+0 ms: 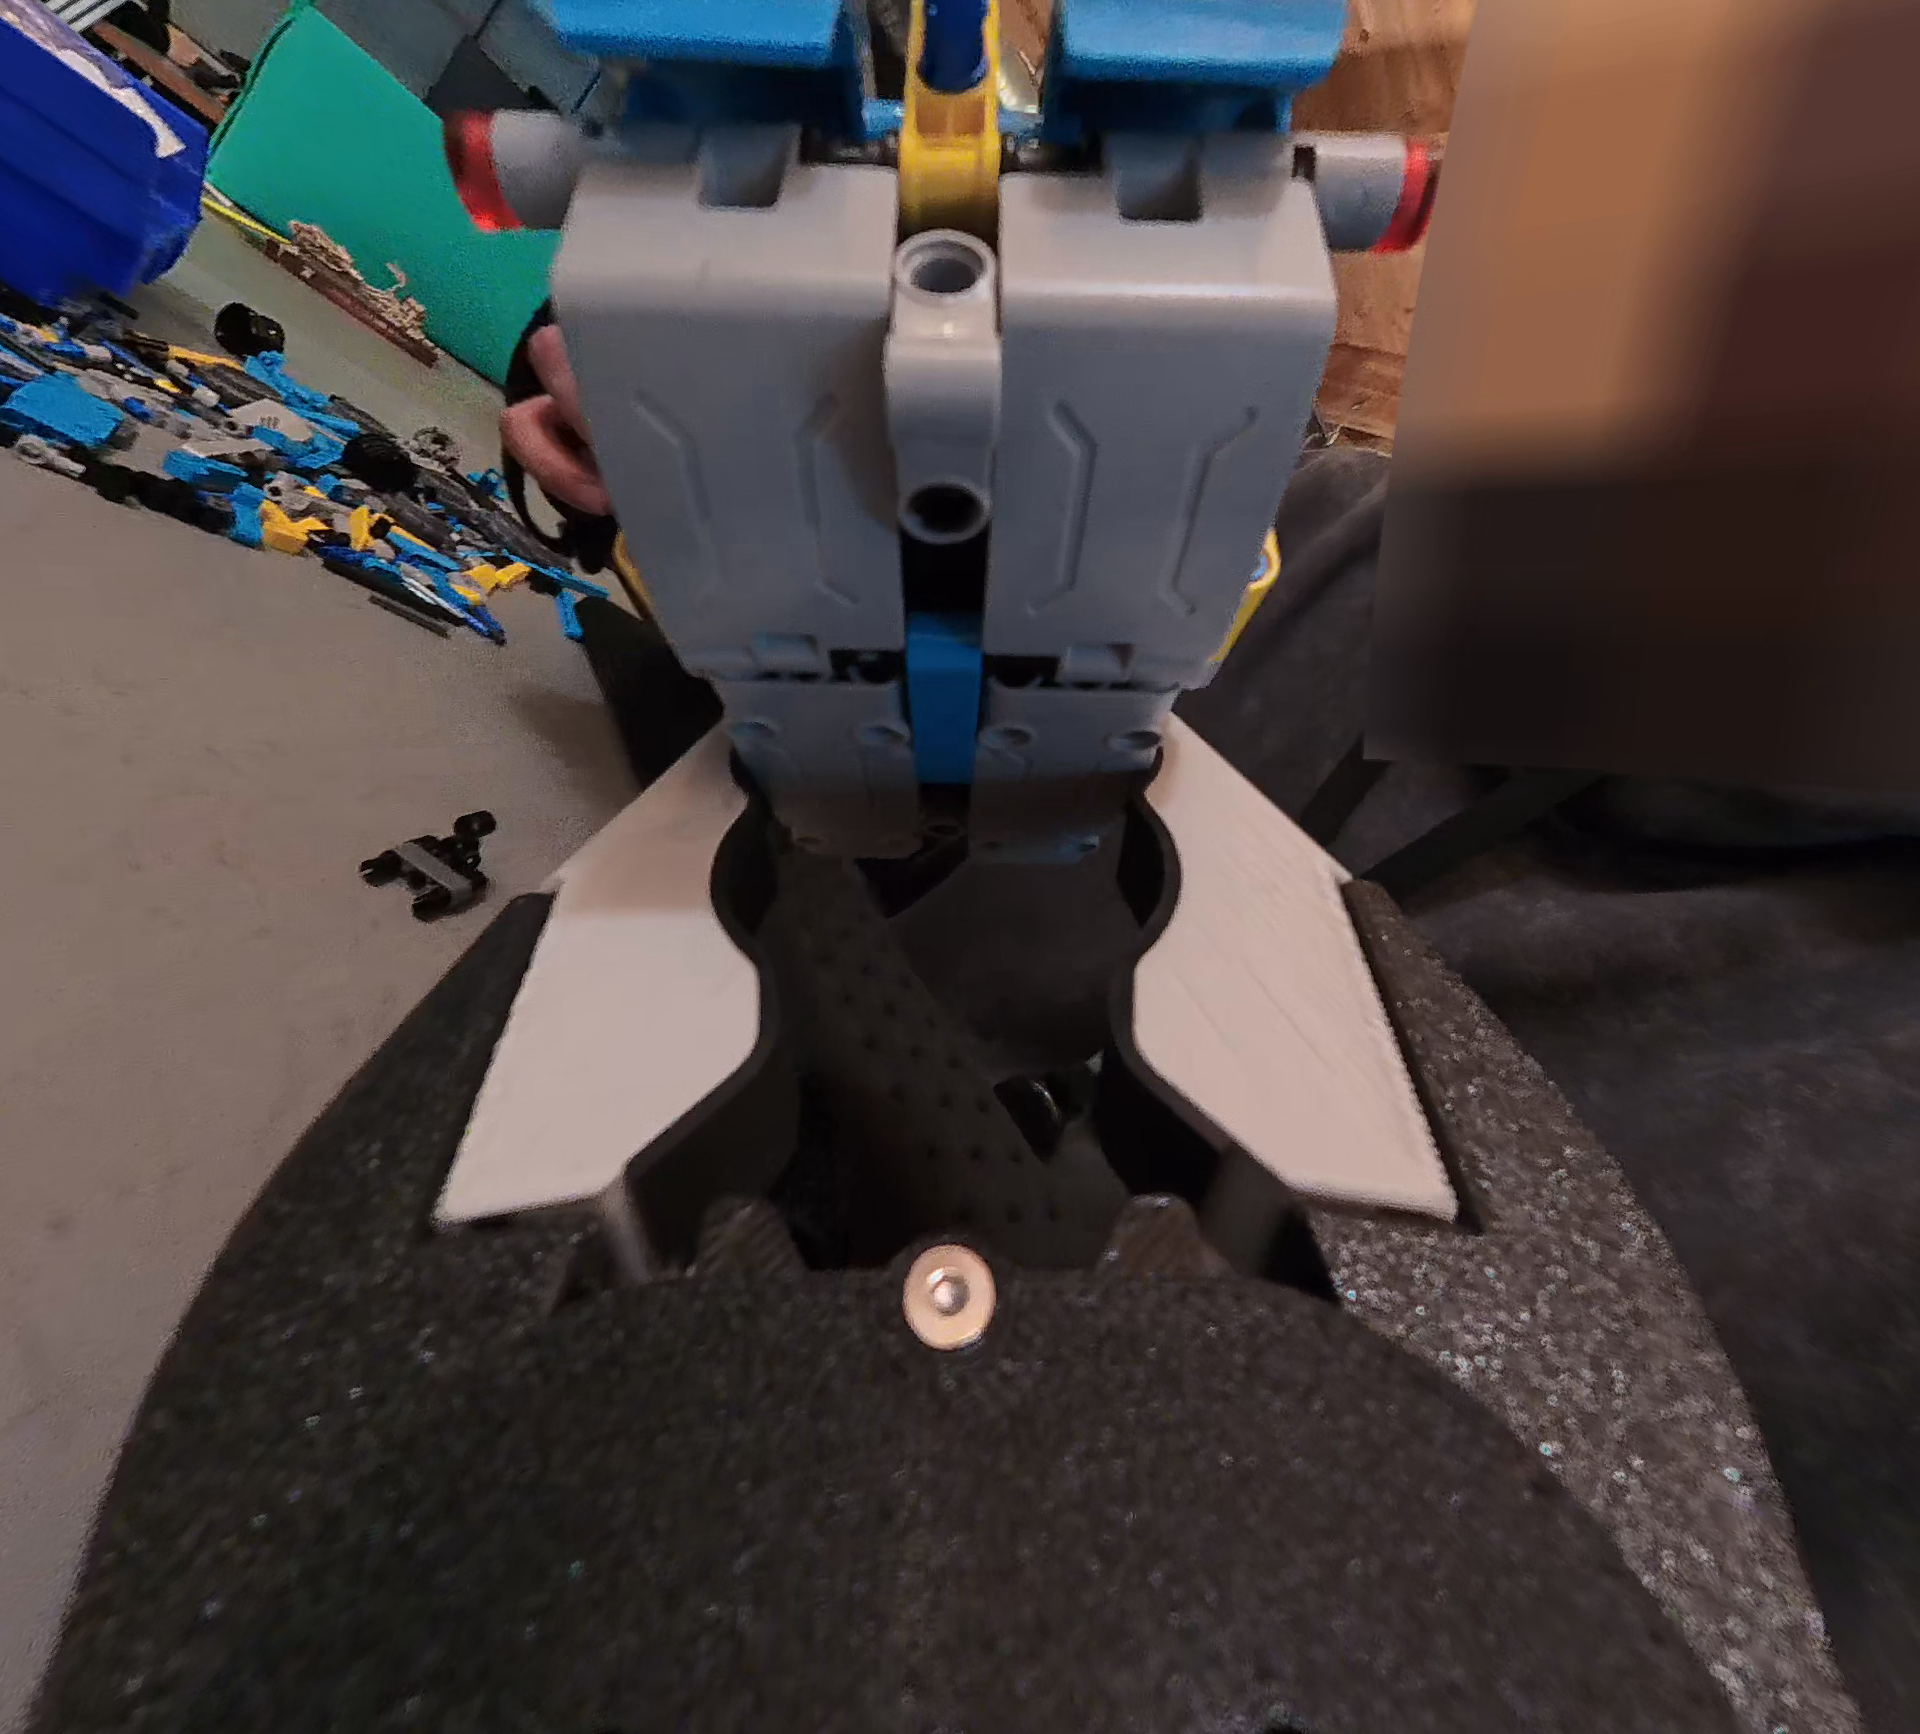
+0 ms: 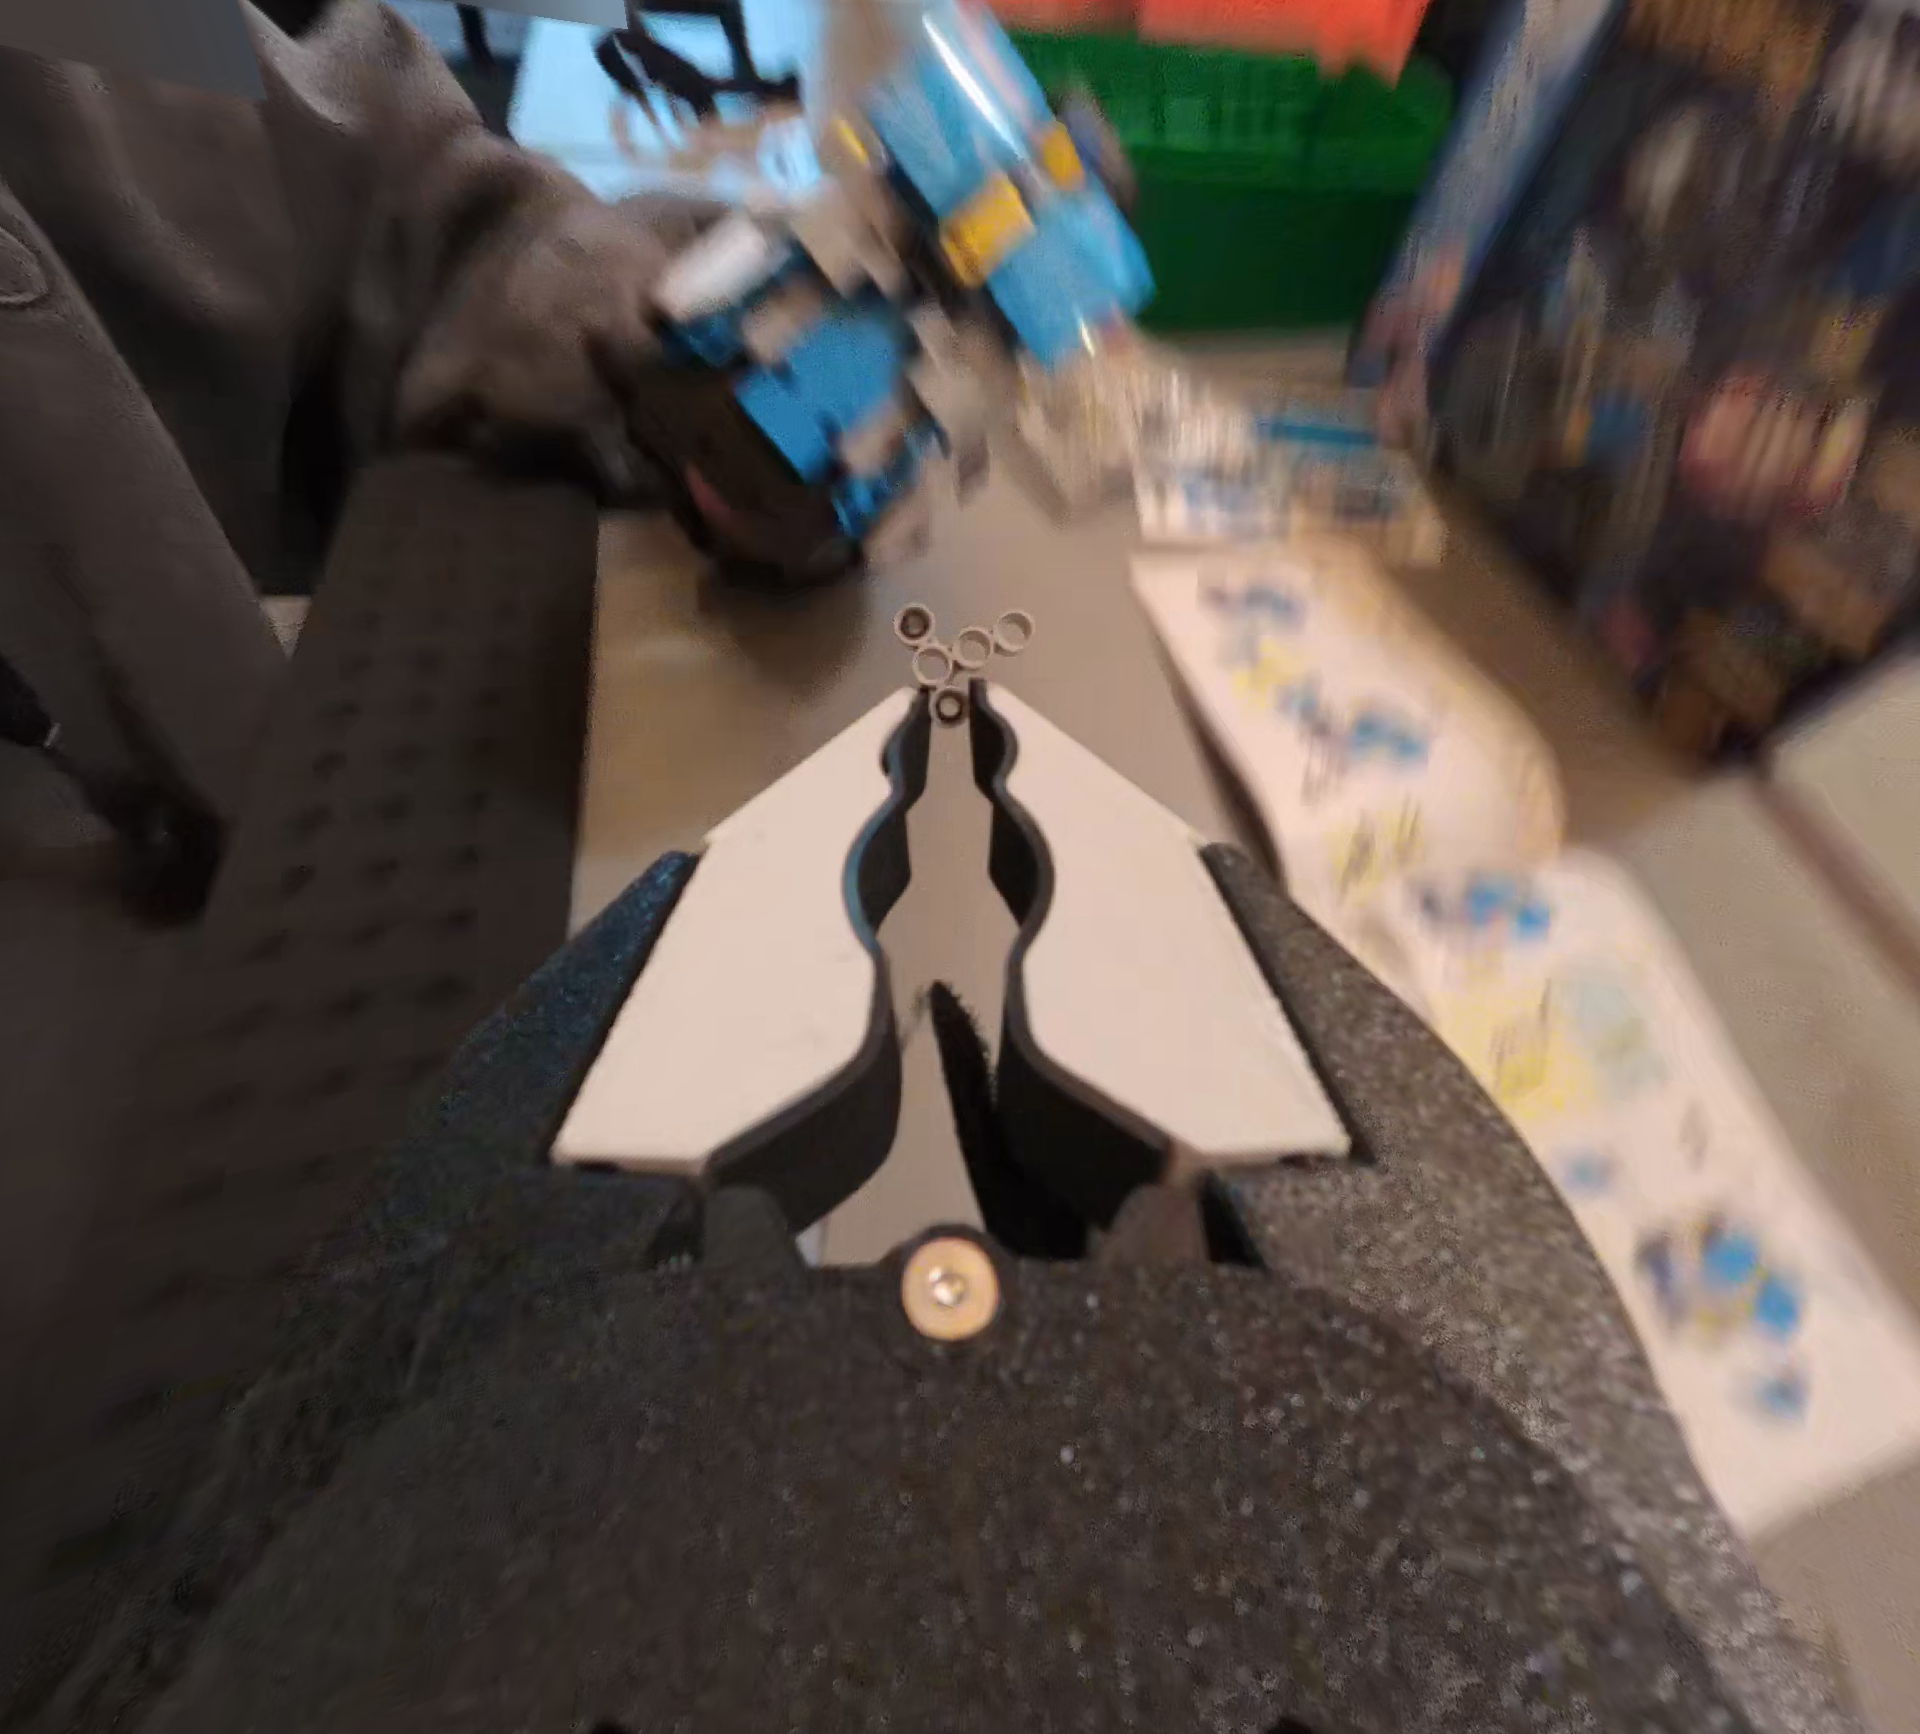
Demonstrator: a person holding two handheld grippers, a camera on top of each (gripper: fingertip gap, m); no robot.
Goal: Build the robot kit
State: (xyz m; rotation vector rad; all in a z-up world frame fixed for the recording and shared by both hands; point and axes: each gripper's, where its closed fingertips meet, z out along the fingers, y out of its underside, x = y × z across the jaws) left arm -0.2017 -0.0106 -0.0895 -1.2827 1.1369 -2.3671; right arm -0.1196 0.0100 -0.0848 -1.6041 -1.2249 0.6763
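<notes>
Left gripper (image 1: 940, 811): jaws spread, clamping grey-blue brick model (image 1: 940, 437); loose bricks (image 1: 260, 458) on table (image 1: 208, 853). Right gripper (image 2: 948, 705): jaws narrow, pinching small grey holed beam (image 2: 961, 645); printed sheets (image 2: 1455, 957) beside.

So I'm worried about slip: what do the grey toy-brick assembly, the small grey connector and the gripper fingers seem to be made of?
The grey toy-brick assembly, clamped in the left hand-held gripper, looks like smooth moulded plastic with a soft sheen. The small grey connector, pinched by the right hand-held gripper, seems the same. The fingers look like matt printed plastic with fine layer lines and black edging, possibly rubbery.
</notes>
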